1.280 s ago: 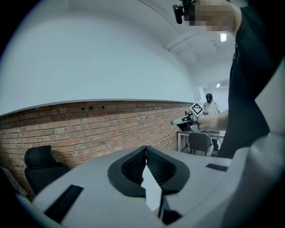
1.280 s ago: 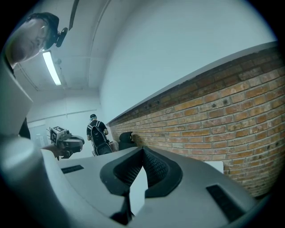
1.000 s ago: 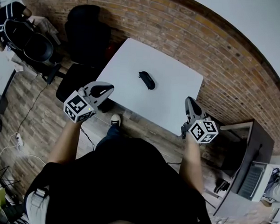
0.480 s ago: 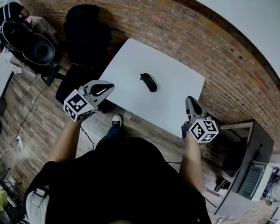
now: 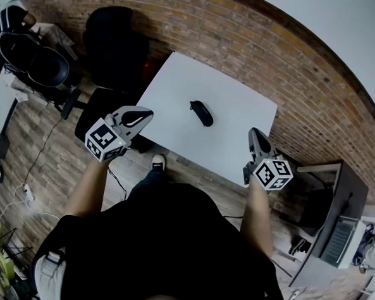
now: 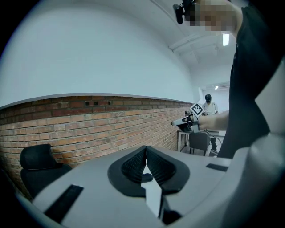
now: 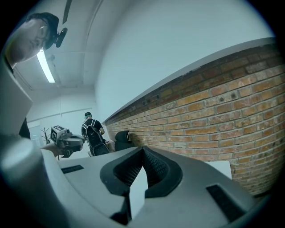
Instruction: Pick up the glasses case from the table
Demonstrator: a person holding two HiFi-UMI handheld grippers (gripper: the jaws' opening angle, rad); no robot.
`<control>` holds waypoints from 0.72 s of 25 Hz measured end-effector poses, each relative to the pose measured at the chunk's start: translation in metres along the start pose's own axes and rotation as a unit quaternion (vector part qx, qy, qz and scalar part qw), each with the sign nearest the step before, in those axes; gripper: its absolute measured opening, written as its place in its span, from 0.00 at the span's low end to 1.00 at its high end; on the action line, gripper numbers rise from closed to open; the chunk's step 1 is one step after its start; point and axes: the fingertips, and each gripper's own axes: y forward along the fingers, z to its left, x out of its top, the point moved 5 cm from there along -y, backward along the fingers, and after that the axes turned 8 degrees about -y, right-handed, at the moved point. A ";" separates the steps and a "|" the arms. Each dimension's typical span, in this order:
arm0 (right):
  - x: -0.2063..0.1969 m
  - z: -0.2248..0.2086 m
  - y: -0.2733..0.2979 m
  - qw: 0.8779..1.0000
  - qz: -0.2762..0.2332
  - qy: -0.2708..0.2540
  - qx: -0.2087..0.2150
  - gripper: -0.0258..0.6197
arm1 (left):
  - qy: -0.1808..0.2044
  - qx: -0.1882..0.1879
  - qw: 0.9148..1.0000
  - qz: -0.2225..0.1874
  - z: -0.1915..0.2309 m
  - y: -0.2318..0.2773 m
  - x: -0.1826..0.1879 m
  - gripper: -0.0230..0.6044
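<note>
The glasses case (image 5: 201,113) is a dark oval pouch lying near the middle of the white table (image 5: 239,140). My left gripper (image 5: 145,117) hovers just off the table's near left corner, short of the case, with its jaws shut and nothing in them. Off the near right edge hangs my right gripper (image 5: 254,134), shut and empty too. In the left gripper view the jaw tips (image 6: 145,149) meet, and a small dark shape, probably the case (image 6: 146,177), shows behind them. The right gripper view shows shut tips (image 7: 142,149) and a corner of the table (image 7: 220,169).
Two black office chairs (image 5: 118,47) (image 5: 100,108) stand at the table's left side. A brick wall (image 5: 275,63) runs behind the table. A dark cabinet (image 5: 336,206) stands to the right. A person with a backpack (image 7: 91,133) stands at the far left.
The table and case have slid slightly nearer and to the right in the head view as the person moves toward them. Both grippers keep their pose and stay shut.
</note>
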 end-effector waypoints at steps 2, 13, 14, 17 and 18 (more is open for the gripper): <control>-0.001 -0.001 0.007 1.000 0.001 0.002 -0.001 0.06 | -0.002 -0.002 1.000 0.003 0.007 0.002 -0.001 0.05; -0.004 -0.003 0.042 1.000 0.008 0.013 -0.011 0.06 | -0.006 -0.016 1.000 0.004 0.044 0.010 0.002 0.05; -0.004 -0.004 0.045 1.000 0.008 0.013 -0.012 0.06 | -0.003 -0.013 1.000 0.003 0.048 0.010 0.002 0.05; -0.005 -0.006 0.054 1.000 0.009 0.014 -0.014 0.06 | 0.000 -0.012 1.000 0.004 0.058 0.014 0.003 0.05; -0.005 -0.007 0.056 1.000 0.010 0.015 -0.015 0.06 | -0.001 -0.015 1.000 0.005 0.060 0.015 0.003 0.05</control>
